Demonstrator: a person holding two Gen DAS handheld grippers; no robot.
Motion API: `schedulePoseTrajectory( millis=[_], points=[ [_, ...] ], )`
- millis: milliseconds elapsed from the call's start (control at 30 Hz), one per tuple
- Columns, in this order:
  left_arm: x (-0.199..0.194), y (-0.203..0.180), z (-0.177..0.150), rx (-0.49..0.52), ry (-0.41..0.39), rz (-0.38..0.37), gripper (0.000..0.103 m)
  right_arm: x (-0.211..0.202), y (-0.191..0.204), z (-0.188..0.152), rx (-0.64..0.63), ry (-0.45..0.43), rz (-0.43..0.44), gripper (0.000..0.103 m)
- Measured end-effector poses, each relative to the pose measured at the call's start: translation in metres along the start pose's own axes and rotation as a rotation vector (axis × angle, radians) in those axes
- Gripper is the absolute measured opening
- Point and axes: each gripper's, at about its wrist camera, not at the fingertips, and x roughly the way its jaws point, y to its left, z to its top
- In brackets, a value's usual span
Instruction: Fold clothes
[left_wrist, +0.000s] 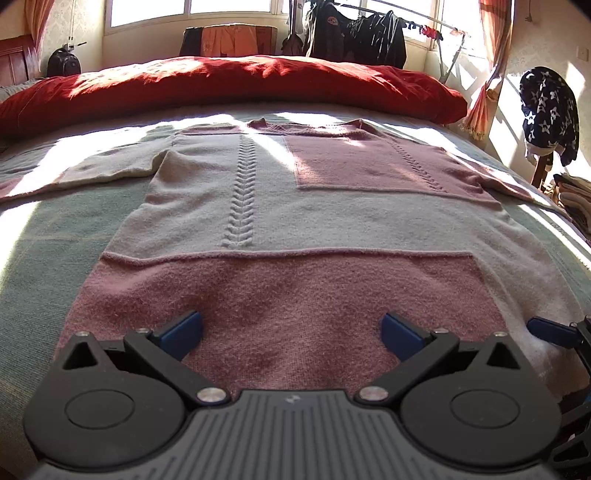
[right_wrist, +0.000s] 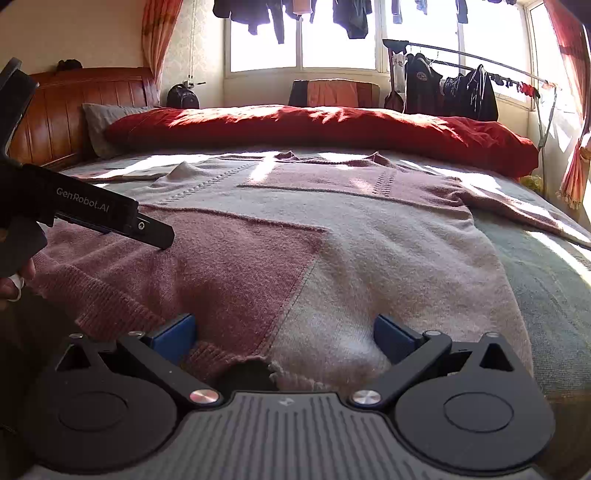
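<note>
Your left gripper (left_wrist: 291, 332) hovers with its blue fingers (left_wrist: 183, 332) spread wide over the near pink hem panel of the sweater (left_wrist: 295, 221), which lies flat on the bed (left_wrist: 37, 240). Far off lies a red duvet (left_wrist: 221, 85); the right gripper's blue fingertip (left_wrist: 546, 330) peeks in at the right edge.

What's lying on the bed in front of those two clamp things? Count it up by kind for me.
Sweater: 1
Red quilt: 1
Grey pillow: 1
Total: 3
Both the left gripper and the right gripper are open over the sweater's hem.
</note>
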Motion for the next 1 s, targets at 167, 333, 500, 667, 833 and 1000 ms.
schedulePoseTrajectory(
  millis=[167, 333, 500, 667, 833, 1000],
  points=[
    [-0.015, -0.003, -0.017, -0.004, -0.002, -0.010, 0.102, -0.001, -0.002, -0.001, 0.008, -0.005, 0.005, 0.103],
    [-0.030, -0.004, -0.027, 0.022, -0.001, -0.020, 0.102, -0.002, 0.000, -0.003, 0.010, -0.016, 0.002, 0.103],
    [-0.027, 0.010, -0.001, -0.014, -0.025, -0.040, 0.102, -0.003, 0.000, -0.007, 0.005, -0.036, 0.003, 0.103],
    [0.001, 0.031, 0.030, -0.104, -0.034, -0.096, 0.102, -0.003, -0.001, -0.010, 0.002, -0.062, 0.007, 0.103],
    [0.022, 0.057, 0.039, -0.198, -0.011, -0.105, 0.102, -0.003, -0.002, -0.013, -0.001, -0.083, 0.014, 0.103],
    [0.017, 0.078, 0.052, -0.250, -0.004, -0.075, 0.102, -0.003, -0.003, -0.016, -0.004, -0.107, 0.021, 0.103]
  ],
)
